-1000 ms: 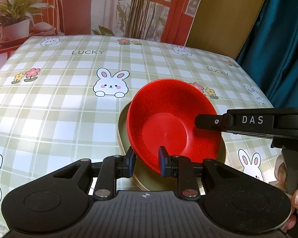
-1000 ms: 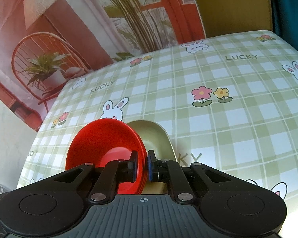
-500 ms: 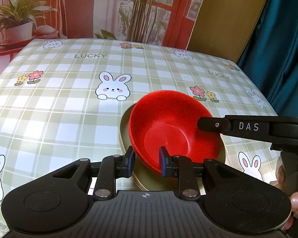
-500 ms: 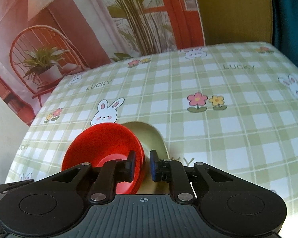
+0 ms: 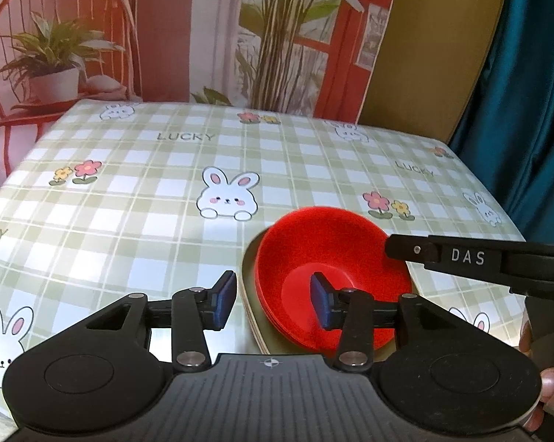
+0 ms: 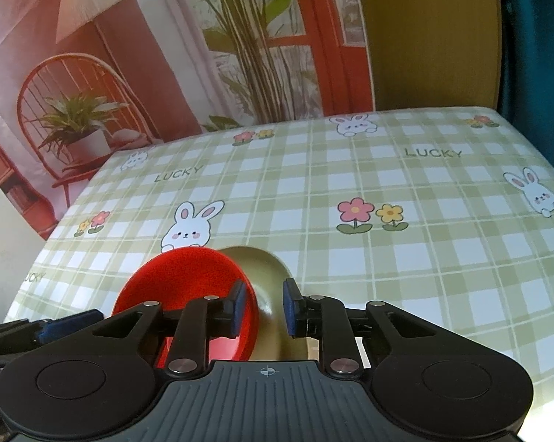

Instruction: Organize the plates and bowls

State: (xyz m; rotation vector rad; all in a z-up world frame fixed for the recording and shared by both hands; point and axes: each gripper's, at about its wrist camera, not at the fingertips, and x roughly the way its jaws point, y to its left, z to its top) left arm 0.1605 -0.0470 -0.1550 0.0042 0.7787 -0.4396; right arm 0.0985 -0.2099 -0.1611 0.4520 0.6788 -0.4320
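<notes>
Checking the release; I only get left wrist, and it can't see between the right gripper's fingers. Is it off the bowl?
Observer: Right wrist shows the right gripper opening. The bowl rim sits between the jaws, with no pad pressing it.
Operator: Is the bowl in the plate on that side?
Observer: Yes. Bare plate shows right of the bowl, under the outer pad.
</notes>
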